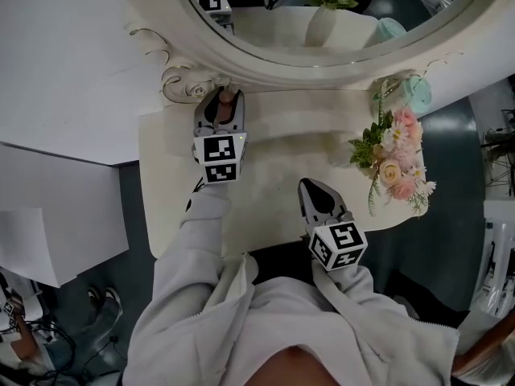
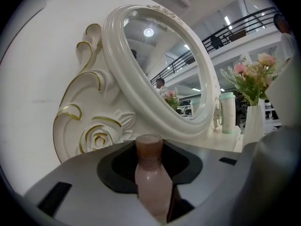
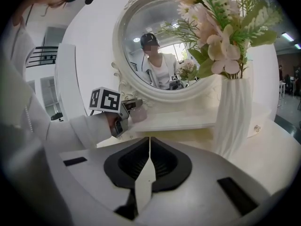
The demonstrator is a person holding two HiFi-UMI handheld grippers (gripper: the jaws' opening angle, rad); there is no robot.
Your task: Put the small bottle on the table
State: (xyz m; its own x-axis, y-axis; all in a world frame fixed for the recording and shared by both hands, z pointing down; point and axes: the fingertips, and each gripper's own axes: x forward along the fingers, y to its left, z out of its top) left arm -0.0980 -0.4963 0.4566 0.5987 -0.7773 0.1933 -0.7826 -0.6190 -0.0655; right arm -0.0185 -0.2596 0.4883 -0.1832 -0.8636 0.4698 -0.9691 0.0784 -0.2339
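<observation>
White vase (image 3: 235, 112) at the tabletop's (image 1: 273, 167) right edge has pink flowers (image 1: 398, 163) in it. Left gripper (image 1: 220, 109) is clamped on the small bottle (image 2: 151, 171) near the back-left corner. Right gripper (image 3: 149, 147) is closed up, empty.

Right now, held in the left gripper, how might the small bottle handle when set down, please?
The small bottle looks tall and narrow, so it may tip if released tilted. Its glossy body could slip between the fingers of the left gripper. It seems rigid, showing no dent where gripped.
</observation>
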